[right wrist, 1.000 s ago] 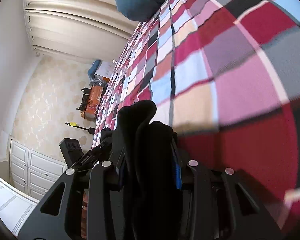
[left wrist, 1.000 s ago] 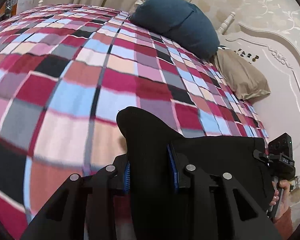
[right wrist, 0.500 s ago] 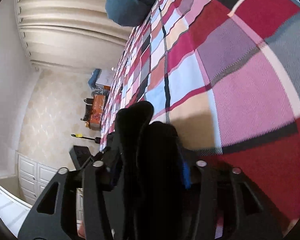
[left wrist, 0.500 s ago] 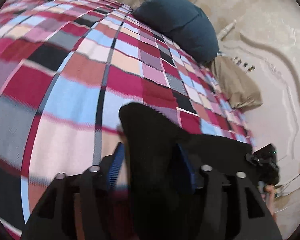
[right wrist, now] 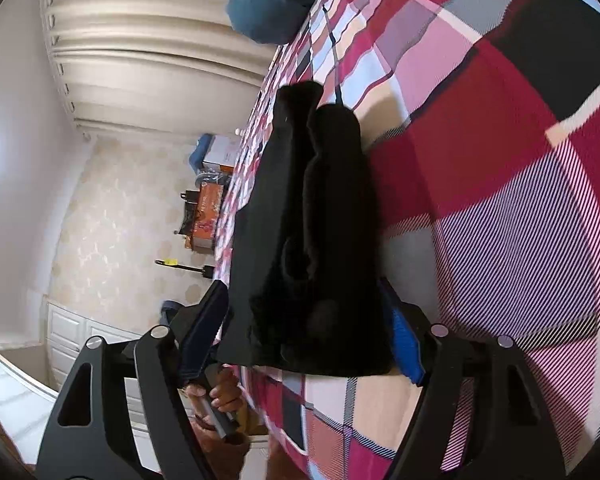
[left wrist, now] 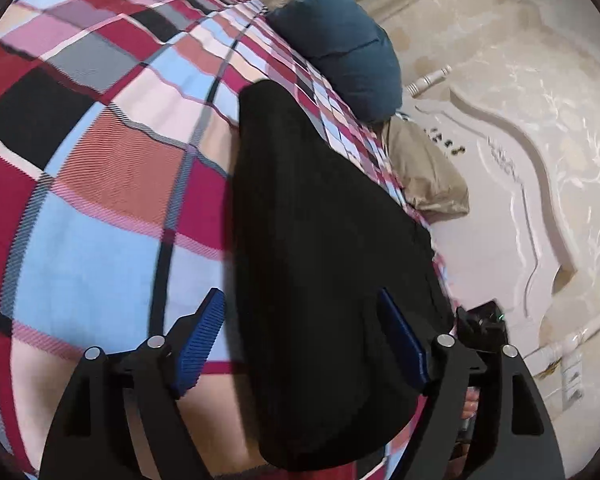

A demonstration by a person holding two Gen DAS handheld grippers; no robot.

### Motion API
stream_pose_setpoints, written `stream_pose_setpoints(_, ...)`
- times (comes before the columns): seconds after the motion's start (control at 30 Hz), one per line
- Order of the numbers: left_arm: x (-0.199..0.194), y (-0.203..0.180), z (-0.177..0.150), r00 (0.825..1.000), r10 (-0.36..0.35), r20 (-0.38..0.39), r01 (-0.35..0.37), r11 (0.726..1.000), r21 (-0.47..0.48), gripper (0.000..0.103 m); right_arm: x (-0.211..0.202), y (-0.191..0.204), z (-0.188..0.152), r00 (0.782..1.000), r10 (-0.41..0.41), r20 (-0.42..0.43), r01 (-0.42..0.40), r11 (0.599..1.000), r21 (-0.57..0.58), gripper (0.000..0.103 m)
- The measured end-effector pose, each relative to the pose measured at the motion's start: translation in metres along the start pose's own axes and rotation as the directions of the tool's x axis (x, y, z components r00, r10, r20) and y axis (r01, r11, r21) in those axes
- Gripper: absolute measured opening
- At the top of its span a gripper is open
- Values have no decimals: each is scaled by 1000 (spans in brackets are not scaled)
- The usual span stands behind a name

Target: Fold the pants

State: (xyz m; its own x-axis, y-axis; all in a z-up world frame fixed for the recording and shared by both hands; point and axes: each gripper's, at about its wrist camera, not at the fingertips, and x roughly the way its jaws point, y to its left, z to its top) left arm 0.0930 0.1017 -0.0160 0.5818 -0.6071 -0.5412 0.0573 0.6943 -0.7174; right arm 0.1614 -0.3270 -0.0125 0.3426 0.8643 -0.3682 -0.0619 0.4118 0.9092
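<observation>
While both tools stand spread wide, the black pants (left wrist: 324,264) lie folded on the plaid bedspread (left wrist: 100,184) of the bed, near its edge on the headboard side. The left tool (left wrist: 304,340) is released: its blue pads (left wrist: 202,340) stand apart on either side of the cloth, and whether the right-hand pad touches it I cannot tell. The right tool (right wrist: 304,336) is likewise released, its pads (right wrist: 406,350) flanking the bundle of pants (right wrist: 316,240), which shows two stacked folds. A teal pillow (left wrist: 348,52) sits farther along the bed by the curtain (right wrist: 140,44), with a tan pillow (left wrist: 424,176) beside it against the cream headboard (left wrist: 512,168).
</observation>
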Motion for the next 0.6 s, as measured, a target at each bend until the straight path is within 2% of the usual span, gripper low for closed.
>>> stream_pose_setpoints(0.07, 4, -5, -1, 999, 34, 5, -34, 999, 23, 77, 4, 3, -4, 1000, -24, 5, 24, 1000, -10, 74)
stream_pose_setpoints(0.17, 8, -8, 0, 1000, 24, 8, -24, 1000, 19, 77, 8, 8, -7, 998, -55, -1, 55, 998, -32, 74)
stream_pose_setpoints(0.2, 9, -8, -1, 999, 34, 8, -34, 999, 20, 75, 9, 9, -8, 998, -64, -3, 64, 997, -40, 73)
stream_pose_setpoints(0.23, 10, -9, -2, 999, 51, 6, -52, 998, 28, 69, 10, 10, -9, 997, -75, -7, 75, 996, -49, 73)
stream_pose_setpoints(0.33, 14, -8, -2, 998, 65, -5, -65, 997, 34, 60, 10, 8, -9, 995, -94, -13, 93, 994, -49, 62)
stream_pose_setpoints(0.4, 14, -8, -2, 998, 69, -7, -69, 997, 32, 58, 10, 5, -9, 994, -106, -16, 105, 993, -45, 50)
stream_pose_setpoints(0.5, 15, -10, -4, 996, 89, -6, -89, 995, 45, 55, 11, 2, -7, 995, -97, -25, 96, 994, -43, 43)
stream_pose_setpoints(0.6, 16, -12, -5, 995, 100, -4, -99, 994, 53, 53, 11, -1, -7, 996, -85, -27, 84, 996, -35, 40)
